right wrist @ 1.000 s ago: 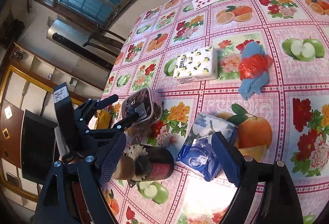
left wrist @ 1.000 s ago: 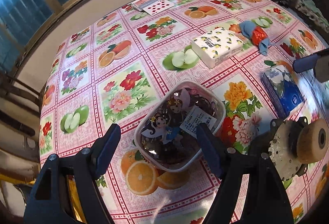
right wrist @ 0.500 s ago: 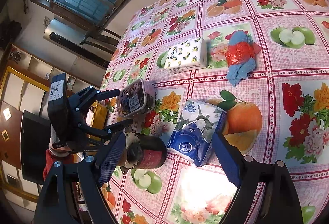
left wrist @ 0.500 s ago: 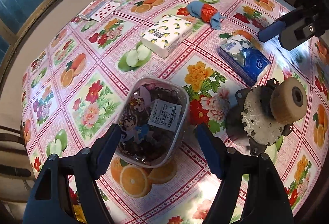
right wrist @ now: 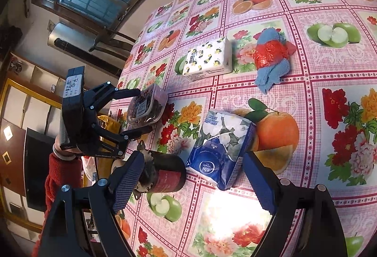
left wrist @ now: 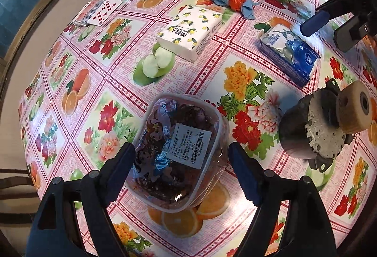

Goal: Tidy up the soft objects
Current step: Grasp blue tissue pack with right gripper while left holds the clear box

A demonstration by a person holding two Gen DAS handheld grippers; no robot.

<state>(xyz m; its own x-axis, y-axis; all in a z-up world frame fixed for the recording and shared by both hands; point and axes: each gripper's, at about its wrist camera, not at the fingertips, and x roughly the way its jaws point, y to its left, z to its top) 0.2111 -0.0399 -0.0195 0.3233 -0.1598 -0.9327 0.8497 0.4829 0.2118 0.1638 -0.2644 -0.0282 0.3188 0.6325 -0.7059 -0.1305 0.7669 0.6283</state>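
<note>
The tabletop (left wrist: 165,82) wears a pink checked cloth printed with fruit and flowers. On it, the white tissue pack (left wrist: 189,31) with lemon print lies flat near the middle, its long axis slanting toward the far edge. The blue tissue pack (right wrist: 220,151) lies flat just ahead of the right tongs (right wrist: 192,182), long axis pointing away and slightly right; these tongs are spread wide, one finger on each side of its near end, not touching it. Beside it a dark jar-like thing (right wrist: 162,174) lies on its side with a round wheel at one end. The clear plastic tub (left wrist: 179,151) with a lid and barcode label holds dark tangled bits; it sits between the spread left tongs (left wrist: 181,171), whether touched I cannot tell. Farther off, a blue cloth (right wrist: 271,68) wrapped in red lies crumpled, and playing cards (left wrist: 99,13) are fanned near the far edge
</note>
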